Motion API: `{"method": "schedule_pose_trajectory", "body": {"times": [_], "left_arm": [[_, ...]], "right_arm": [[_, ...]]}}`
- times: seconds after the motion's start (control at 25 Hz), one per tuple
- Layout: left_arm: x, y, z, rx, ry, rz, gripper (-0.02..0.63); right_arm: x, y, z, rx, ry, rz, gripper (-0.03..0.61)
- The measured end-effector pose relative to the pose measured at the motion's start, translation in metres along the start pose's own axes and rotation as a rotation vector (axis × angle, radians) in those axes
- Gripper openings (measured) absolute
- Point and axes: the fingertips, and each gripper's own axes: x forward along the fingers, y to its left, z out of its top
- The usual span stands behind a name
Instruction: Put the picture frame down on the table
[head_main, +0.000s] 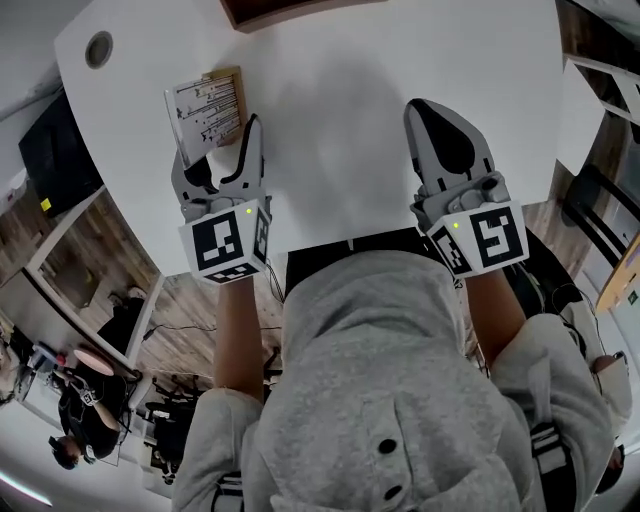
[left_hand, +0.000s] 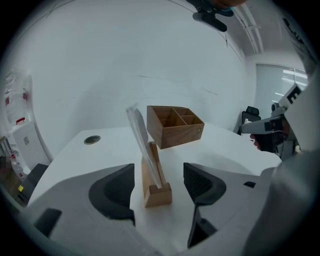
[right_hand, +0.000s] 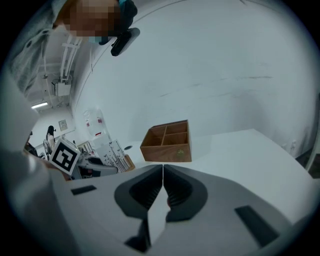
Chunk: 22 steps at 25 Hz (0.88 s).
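While the picture frame (head_main: 205, 108) (left_hand: 150, 167) stands on the white table (head_main: 350, 90) (left_hand: 225, 145) (right_hand: 250, 150), close to its left edge as the person sees it, the left gripper (head_main: 215, 152) (left_hand: 159, 171) sits around it with its jaws spread wide. The left gripper view shows the frame edge-on between the two dark pads, with a gap on either side, so neither pad presses on it. It has nothing in its grasp. The frame's pane leans in a small wooden base (left_hand: 157, 192), and that base rests flat on the tabletop.

The right gripper (head_main: 432, 112) (right_hand: 163, 170) is well apart from the frame, over the near right part of the table. Its jaws meet at the tips with nothing between them.

At the far edge of the table stands a wooden box (left_hand: 175, 125) (right_hand: 167, 141) with open compartments, seen beyond the frame in both gripper views. A round grommet (head_main: 99, 48) (left_hand: 92, 140) is set into the tabletop near the far left corner.

The person's grey hooded top (head_main: 370, 400) fills the lower part of the head view.
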Motion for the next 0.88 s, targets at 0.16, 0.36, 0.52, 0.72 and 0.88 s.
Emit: {"method": "schedule_pose_trajectory", "body": {"times": [0.16, 0.36, 0.52, 0.72, 0.88], "left_arm": [[-0.022, 0.004, -0.002, -0.013, 0.020, 0.013, 0.293], [-0.053, 0.003, 0.015, -0.010, -0.003, 0.019, 0.293], [-0.078, -0.003, 0.044, -0.037, -0.069, 0.010, 0.293], [-0.111, -0.016, 0.096, -0.028, -0.173, -0.005, 0.289], [-0.127, -0.025, 0.135, -0.013, -0.259, 0.009, 0.057]], "right_arm": [[-0.017, -0.003, 0.020, -0.046, -0.019, -0.025, 0.026], [-0.047, -0.016, 0.046, -0.076, -0.048, -0.073, 0.026], [-0.070, -0.021, 0.071, -0.084, -0.094, -0.109, 0.026], [-0.093, -0.015, 0.101, -0.093, -0.148, -0.116, 0.026], [-0.103, -0.017, 0.117, -0.091, -0.176, -0.116, 0.026]]}}
